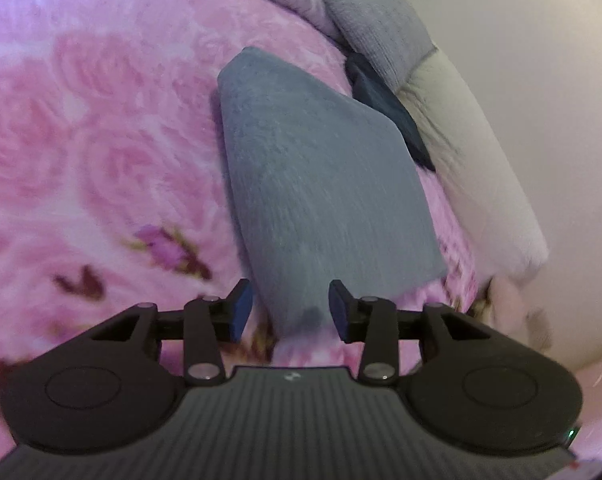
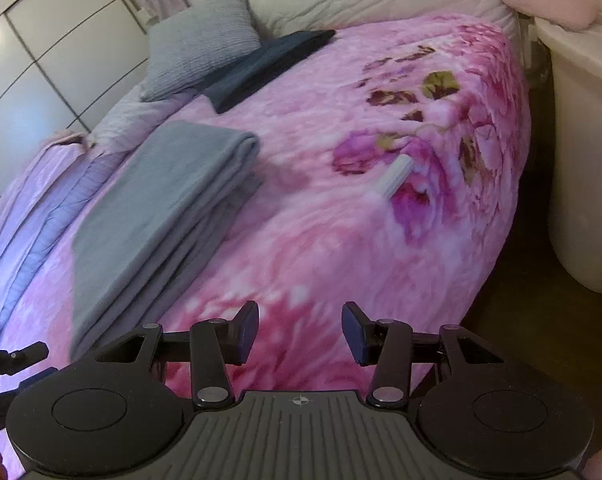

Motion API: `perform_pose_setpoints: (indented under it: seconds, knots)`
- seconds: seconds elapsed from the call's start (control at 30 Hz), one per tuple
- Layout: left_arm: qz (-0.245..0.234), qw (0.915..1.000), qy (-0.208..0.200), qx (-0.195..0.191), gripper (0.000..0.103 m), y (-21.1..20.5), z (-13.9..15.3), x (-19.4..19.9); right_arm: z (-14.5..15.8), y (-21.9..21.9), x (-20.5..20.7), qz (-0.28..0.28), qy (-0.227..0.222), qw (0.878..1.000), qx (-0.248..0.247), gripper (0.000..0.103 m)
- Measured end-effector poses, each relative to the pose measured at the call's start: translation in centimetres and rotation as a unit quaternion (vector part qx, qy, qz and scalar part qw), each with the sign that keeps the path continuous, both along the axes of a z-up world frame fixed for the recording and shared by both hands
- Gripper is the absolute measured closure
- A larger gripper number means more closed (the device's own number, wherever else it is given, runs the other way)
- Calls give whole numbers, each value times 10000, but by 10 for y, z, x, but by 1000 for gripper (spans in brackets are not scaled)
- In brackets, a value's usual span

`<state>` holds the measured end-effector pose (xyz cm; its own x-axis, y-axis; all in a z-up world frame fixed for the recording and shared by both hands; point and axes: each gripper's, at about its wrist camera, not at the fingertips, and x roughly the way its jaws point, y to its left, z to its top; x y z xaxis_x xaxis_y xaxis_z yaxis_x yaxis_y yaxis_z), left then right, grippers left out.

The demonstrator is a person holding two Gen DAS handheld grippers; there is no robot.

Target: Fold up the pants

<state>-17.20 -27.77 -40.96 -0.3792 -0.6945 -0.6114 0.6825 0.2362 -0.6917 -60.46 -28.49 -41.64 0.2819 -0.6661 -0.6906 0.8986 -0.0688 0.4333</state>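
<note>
While the grey pants (image 2: 161,216) lie folded on the pink blanket (image 2: 341,240), the left gripper (image 1: 291,308) straddles their near corner unclenched; right gripper (image 2: 299,332) released, empty. Pinch every layer before lifting.

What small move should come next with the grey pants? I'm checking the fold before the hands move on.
Probably ease the left tongs down and close them on the near corner of the grey pants: that corner lies between the open pads, seemingly untouched. The right tongs are open over the bare pink blanket, beside the folded stack, so they could wait.
</note>
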Motion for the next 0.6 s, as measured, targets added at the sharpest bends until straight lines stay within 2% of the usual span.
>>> perform_pose_setpoints:
  seconds: [0.1, 0.2, 0.27, 0.33, 0.37, 0.4, 0.47, 0.53, 0.6]
  knots:
    - [247, 9990, 381, 60, 64, -21, -19, 6, -7, -11, -10, -172, -199, 9997, 32, 60]
    - [335, 9978, 557, 96, 67, -40, -31, 5, -12, -22, -16, -320, -405, 9987, 21, 60]
    - [400, 9988, 259, 135, 81, -45, -22, -4, -14, -31, -20, -393, -448, 9982, -2, 60]
    - [276, 9976, -437, -468, 86, -34, 7, -18, -14, -38, -23, -468, -382, 9981, -88, 60]
    - [145, 9946, -800, -642, 86, -31, 14, -23, -14, -42, -25, -495, -356, 9980, -135, 60]
    - [86, 9937, -949, -597, 86, -30, 12, -25, -14, -47, -27, -497, -349, 9980, -170, 60]
    - [-27, 9957, -920, -127, 85, -35, -6, -20, -15, -59, -29, -443, -355, 9981, -249, 60]
    - [-93, 9964, -801, -248, 85, -31, -13, -14, -14, -71, -31, -386, -347, 9981, -338, 60]
    - [-461, 9916, -1124, -449, 83, -31, -5, -14, -8, -87, -32, -257, -430, 9972, -560, 60]
